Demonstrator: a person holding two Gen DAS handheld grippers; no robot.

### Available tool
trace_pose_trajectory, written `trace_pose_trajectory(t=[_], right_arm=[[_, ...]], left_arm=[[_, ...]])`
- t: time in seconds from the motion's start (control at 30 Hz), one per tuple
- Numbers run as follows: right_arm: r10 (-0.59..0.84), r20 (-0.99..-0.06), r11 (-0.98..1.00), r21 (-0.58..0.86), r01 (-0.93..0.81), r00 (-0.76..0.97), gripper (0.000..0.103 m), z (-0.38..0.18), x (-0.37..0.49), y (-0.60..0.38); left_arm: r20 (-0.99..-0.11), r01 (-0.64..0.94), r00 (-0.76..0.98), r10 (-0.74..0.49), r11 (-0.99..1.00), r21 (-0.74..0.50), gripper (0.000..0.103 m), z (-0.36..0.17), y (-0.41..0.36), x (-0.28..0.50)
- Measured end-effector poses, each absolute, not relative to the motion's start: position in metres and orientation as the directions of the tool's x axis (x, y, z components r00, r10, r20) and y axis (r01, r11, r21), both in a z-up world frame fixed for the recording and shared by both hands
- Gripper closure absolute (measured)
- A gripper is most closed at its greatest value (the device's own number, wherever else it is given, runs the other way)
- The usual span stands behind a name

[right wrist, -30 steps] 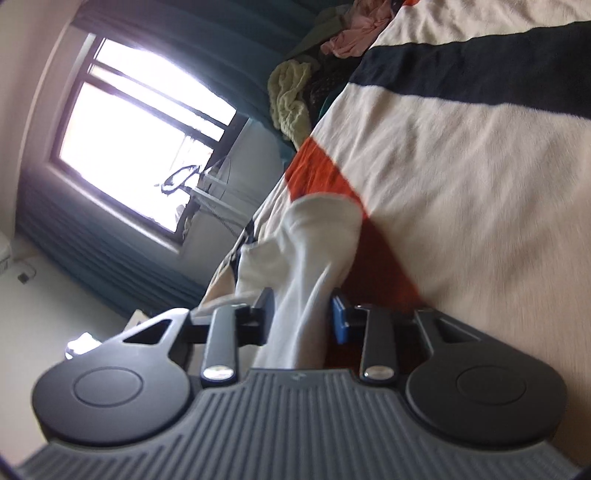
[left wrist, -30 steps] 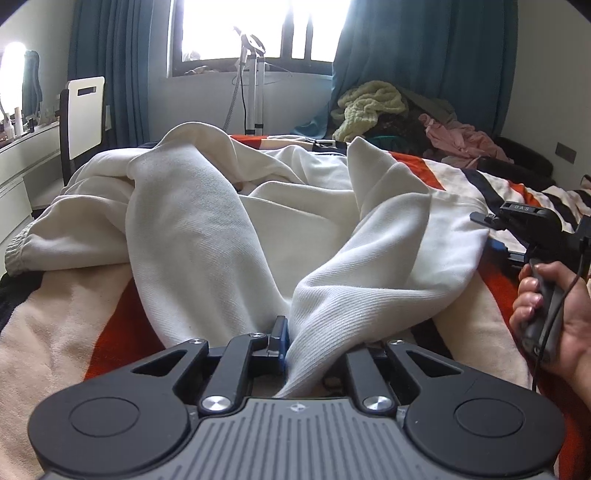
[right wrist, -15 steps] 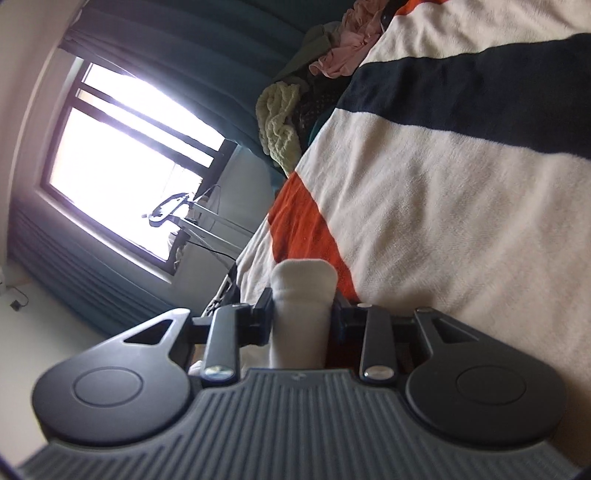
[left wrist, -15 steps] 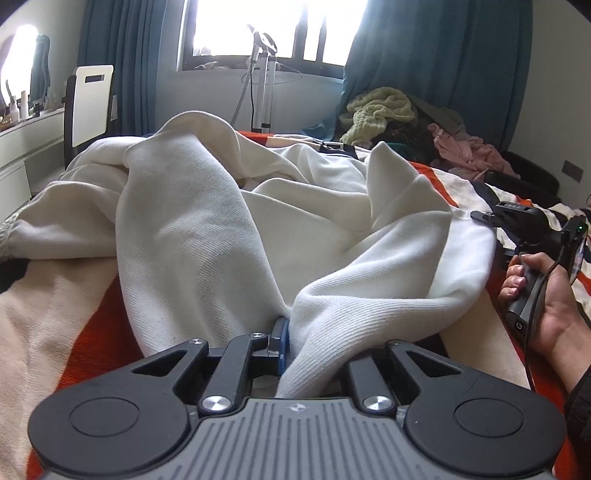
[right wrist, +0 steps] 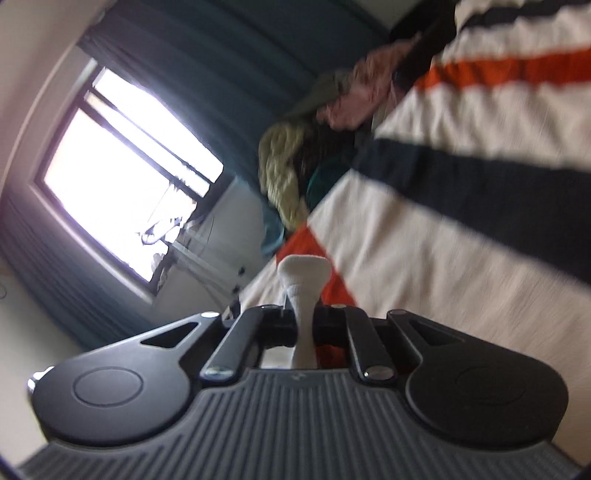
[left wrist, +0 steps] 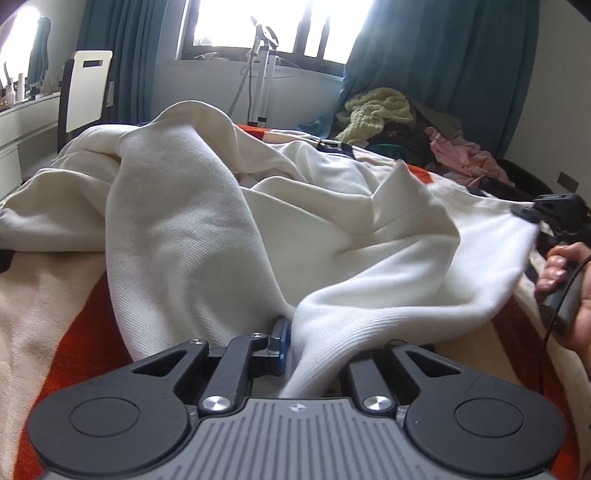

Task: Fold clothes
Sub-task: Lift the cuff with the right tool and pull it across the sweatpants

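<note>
Both grippers, left gripper (left wrist: 295,354), right gripper (right wrist: 303,328) (newly clamped), pinching white sweatshirt (left wrist: 192,236)

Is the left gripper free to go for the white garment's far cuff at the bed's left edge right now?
Probably not. The left gripper is clamped on the white garment, and the right gripper pinches another edge. The cuff lies unobstructed, but getting it means letting go.

You're in a home bedroom, a bed (left wrist: 55,295) under a striped blanket (right wrist: 461,177) before you, teal curtains (left wrist: 436,62) framing a bright window (left wrist: 258,22), heaped clothes (left wrist: 384,110) at the far side, a white chair (left wrist: 88,88) by a dresser (left wrist: 22,125) to your left.
</note>
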State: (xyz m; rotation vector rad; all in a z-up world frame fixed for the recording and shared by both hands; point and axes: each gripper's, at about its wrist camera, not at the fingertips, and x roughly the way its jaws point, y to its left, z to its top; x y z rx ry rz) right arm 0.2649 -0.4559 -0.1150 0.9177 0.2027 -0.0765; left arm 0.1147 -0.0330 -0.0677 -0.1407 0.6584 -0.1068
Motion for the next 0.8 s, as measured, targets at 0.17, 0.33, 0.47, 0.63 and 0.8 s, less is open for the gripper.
trace_pose_trajectory(t=[0.17, 0.33, 0.47, 0.63, 0.8], right_arm=[[-0.111, -0.199, 0.612, 0.759, 0.225, 0.974, 0.095, -0.083, 0.221, -0.49], [-0.165, -0.257, 0.637, 0.709, 0.302, 0.952, 0.095, -0.065, 0.181, -0.518], [-0.212, -0.335, 0.694, 0.61, 0.383, 0.918, 0.095, -0.053, 0.16, -0.527], [-0.318, -0.32, 0.748, 0.495, 0.443, 0.893, 0.095, -0.033, 0.129, -0.54], [-0.356, -0.385, 0.653, 0.549, 0.521, 0.852, 0.095, -0.06, 0.1, -0.567]], left_arm=[[-0.554, 0.113, 0.807, -0.204, 0.974, -0.195, 0.084, -0.057, -0.033, 0.105], [-0.56, 0.217, 0.781, -0.275, 0.961, -0.169, 0.073, -0.056, -0.046, 0.096], [-0.55, 0.283, 0.761, -0.344, 0.939, -0.197, 0.067, -0.052, -0.049, 0.084], [-0.533, 0.366, 0.724, -0.437, 0.899, -0.24, 0.057, -0.047, -0.054, 0.066], [-0.536, 0.362, 0.703, -0.467, 0.884, -0.295, 0.054, -0.047, -0.049, 0.063]])
